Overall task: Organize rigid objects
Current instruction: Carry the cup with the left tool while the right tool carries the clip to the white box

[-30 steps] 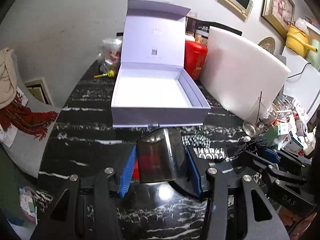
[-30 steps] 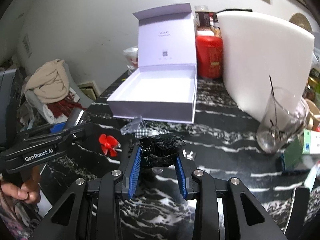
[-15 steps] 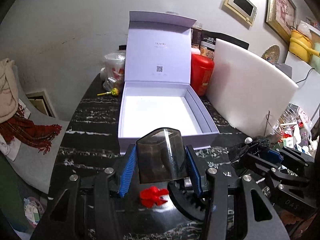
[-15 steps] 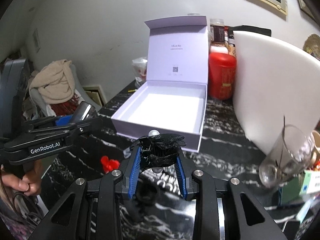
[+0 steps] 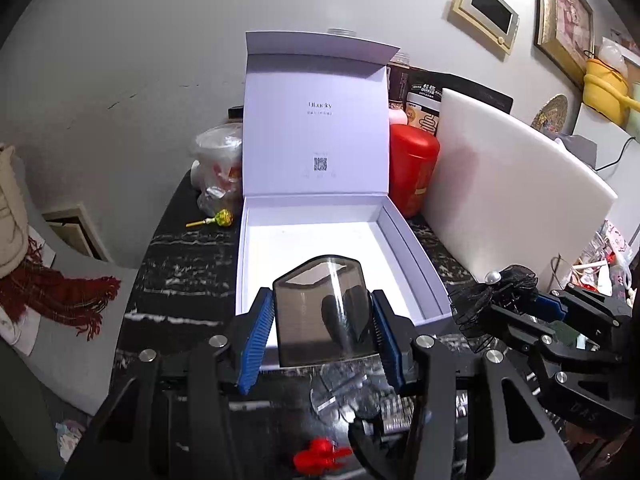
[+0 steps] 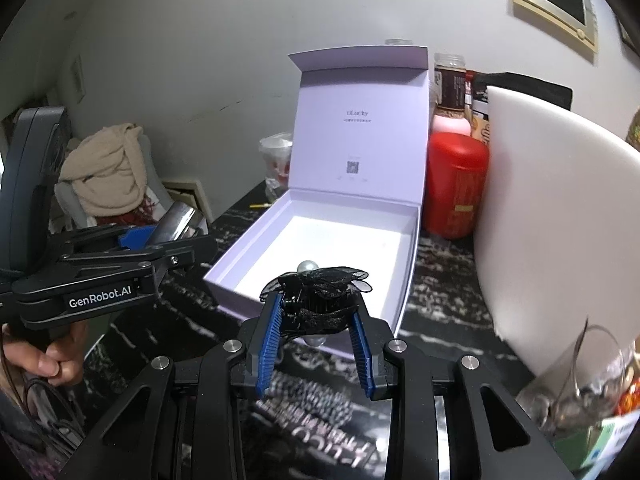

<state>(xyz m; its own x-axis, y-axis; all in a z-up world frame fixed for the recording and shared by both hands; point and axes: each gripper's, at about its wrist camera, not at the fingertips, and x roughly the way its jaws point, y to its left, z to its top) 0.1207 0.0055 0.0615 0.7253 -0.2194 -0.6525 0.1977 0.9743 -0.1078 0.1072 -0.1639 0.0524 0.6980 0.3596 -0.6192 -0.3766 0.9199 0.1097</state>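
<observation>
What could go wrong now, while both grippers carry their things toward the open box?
The smooth dark case sits between the left gripper's pads and might slip. The black lace hair clip in the right gripper is soft and could snag. Both grippers are close together near the white box and might collide.

Drinking glass [image 6: 576,380] blurred — cut by the right edge; contents unclear.
</observation>
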